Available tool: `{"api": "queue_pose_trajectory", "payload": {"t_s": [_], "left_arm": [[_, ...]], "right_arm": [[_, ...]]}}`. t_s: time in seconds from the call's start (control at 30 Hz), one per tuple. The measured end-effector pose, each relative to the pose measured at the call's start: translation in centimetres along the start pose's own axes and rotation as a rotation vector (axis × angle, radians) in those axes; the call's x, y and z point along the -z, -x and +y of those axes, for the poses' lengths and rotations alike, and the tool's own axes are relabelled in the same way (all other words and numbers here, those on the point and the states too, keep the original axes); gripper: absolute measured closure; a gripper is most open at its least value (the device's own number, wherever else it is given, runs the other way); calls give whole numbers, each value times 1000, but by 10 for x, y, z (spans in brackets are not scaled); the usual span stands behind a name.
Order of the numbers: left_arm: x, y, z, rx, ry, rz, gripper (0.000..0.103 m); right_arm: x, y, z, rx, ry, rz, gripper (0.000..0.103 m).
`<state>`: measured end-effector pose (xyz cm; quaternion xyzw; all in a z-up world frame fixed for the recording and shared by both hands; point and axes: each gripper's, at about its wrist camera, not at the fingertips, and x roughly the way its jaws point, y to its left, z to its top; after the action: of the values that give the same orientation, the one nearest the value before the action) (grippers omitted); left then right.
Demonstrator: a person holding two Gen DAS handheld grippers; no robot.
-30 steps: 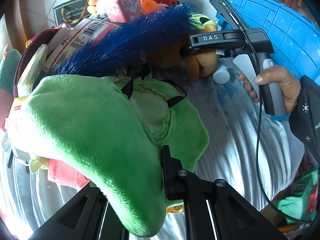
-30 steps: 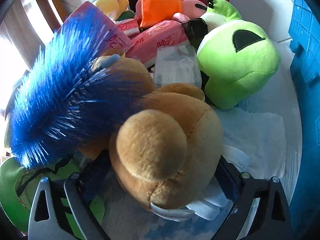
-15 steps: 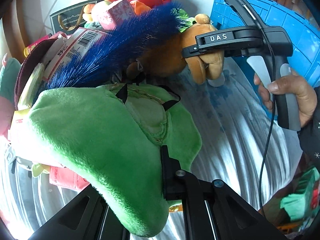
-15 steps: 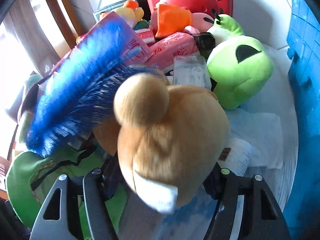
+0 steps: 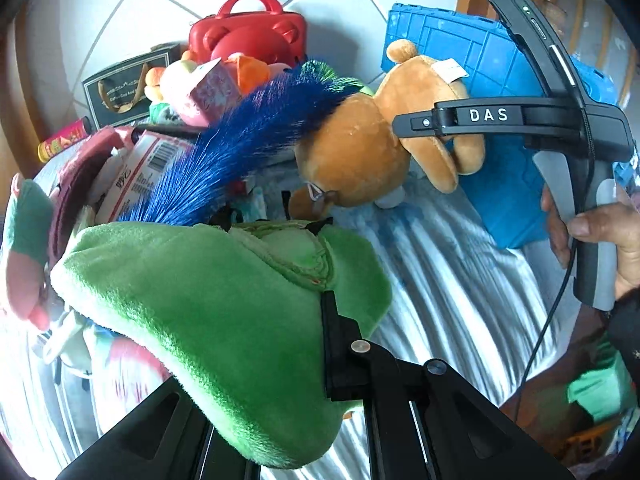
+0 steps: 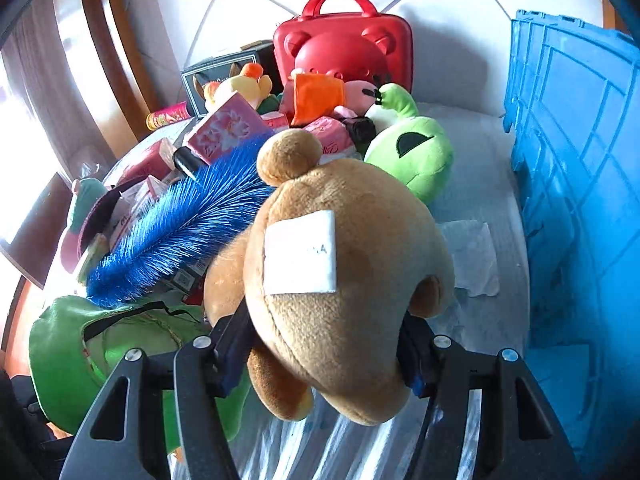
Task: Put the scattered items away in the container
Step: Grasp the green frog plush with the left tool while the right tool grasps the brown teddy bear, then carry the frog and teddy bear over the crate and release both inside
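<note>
My right gripper (image 6: pixel 324 354) is shut on a brown teddy bear (image 6: pixel 344 280) and holds it up off the striped cloth; in the left wrist view the bear (image 5: pixel 360 152) hangs from that gripper (image 5: pixel 416 124) beside the blue crate (image 5: pixel 492 92). My left gripper (image 5: pixel 280 344) is shut on a green plush hat (image 5: pixel 208 304); the hat also shows low at left in the right wrist view (image 6: pixel 80 360). The blue crate (image 6: pixel 576 200) stands at the right. The hat hides the left finger.
A blue bristle brush (image 6: pixel 184 224) lies across a heap of boxes and packets. A green alien plush (image 6: pixel 416 160), a red bear case (image 6: pixel 340 44), a dark box (image 6: pixel 224 72) and small plush toys lie behind. A white tissue (image 6: pixel 476 260) lies on the cloth.
My right gripper has lifted the teddy bear off the cloth and carried it up toward the blue crate. My left gripper still holds the green hat in about the same place.
</note>
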<state>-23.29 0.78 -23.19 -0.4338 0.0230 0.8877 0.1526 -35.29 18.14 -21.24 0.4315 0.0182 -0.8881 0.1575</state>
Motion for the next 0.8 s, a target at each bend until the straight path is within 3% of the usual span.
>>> {"api": "queue_pose_trajectory", "payload": {"t_s": [0.37,0.8], "left_arm": [[-48,37,9,16,-101,-110,98],[-103,120,6,37,-223,-288,98]], "right_arm": [[-15,74,-3,119,-81,-135,43],[-43,175,22,98,-136,-351,43]]}}
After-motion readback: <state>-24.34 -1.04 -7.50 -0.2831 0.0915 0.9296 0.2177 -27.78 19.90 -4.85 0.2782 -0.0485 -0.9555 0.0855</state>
